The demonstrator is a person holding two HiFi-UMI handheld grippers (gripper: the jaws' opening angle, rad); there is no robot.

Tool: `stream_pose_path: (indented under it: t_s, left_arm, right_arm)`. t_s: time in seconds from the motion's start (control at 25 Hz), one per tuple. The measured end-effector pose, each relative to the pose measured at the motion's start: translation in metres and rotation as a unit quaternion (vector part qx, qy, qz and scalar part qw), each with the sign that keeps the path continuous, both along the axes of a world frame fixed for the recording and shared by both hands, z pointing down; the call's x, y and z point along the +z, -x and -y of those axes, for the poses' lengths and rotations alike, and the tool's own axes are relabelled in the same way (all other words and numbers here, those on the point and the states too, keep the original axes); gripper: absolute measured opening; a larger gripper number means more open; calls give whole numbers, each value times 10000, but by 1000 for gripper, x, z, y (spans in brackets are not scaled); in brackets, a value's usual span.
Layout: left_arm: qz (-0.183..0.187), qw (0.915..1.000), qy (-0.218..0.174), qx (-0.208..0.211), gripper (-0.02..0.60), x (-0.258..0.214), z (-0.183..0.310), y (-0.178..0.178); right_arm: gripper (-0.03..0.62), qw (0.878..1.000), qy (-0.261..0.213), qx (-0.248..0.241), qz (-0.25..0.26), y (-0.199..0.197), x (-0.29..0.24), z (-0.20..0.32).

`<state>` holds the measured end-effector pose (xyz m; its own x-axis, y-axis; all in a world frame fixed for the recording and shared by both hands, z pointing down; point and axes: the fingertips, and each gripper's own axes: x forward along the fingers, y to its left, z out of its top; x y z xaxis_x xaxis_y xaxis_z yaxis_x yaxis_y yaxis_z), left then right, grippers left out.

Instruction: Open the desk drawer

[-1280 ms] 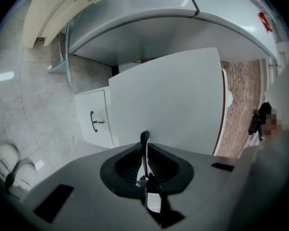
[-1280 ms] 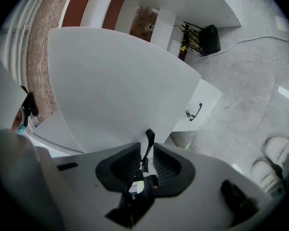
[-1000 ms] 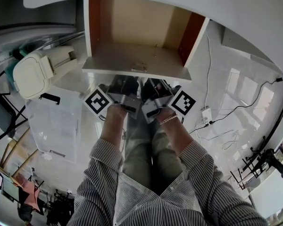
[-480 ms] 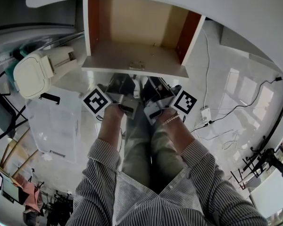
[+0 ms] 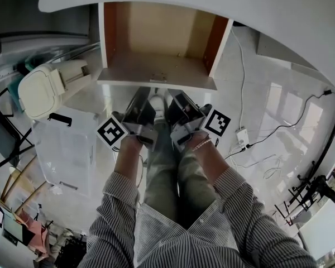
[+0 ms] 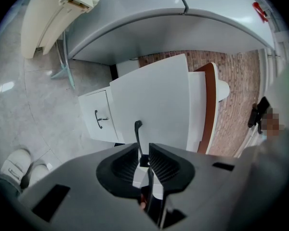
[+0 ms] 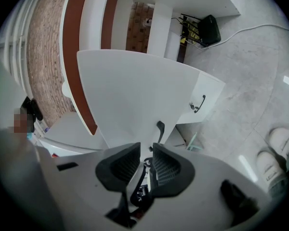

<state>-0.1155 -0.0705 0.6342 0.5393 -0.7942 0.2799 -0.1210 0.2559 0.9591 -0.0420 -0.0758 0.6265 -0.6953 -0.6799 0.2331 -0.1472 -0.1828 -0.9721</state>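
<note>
The desk drawer (image 5: 156,66) stands pulled out from under the white desktop (image 5: 301,21), its wooden inside showing. The small black handle (image 5: 158,77) sits in the middle of the white front panel. My left gripper (image 5: 145,96) hangs a little short of that panel. Its jaws are opening, and the handle (image 6: 137,134) shows through their narrow gap just ahead of the left gripper (image 6: 144,150), not pinched. My right gripper (image 5: 176,99) waits beside it, open and empty. The handle (image 7: 160,129) stands just beyond the right gripper (image 7: 146,150).
A lower drawer with its own handle (image 6: 98,119) sits under the open one. A cream lidded bin (image 5: 42,88) and a clear plastic box (image 5: 64,149) stand at the left. A power strip (image 5: 243,135) with cables lies on the floor at the right. My shoes (image 7: 274,158) are under the grippers.
My left gripper has drawn back from the drawer front toward me and let go of the handle. The right gripper has hardly moved.
</note>
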Motion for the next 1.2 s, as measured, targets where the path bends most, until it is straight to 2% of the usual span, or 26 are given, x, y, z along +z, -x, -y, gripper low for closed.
stream_pose_path:
  t_s: [0.4, 0.8, 0.96, 1.2]
  left_arm:
    - [-181, 9994, -148, 251, 57, -42, -25, -21]
    - [-121, 9972, -555, 484, 57, -106, -20, -38]
    - [-271, 9941, -844, 628, 37, -135, -14, -43]
    - [89, 9849, -1351, 1078, 26, -178, 3, -52]
  right_arm:
    - [78, 9998, -147, -141, 22, -9, -39, -10]
    - [31, 9986, -513, -135, -4, -24, -98, -15]
    - [21, 9972, -729, 117, -84, -31, -126, -6]
    - [18, 9928, -1155, 158, -281, -34, -167, 13]
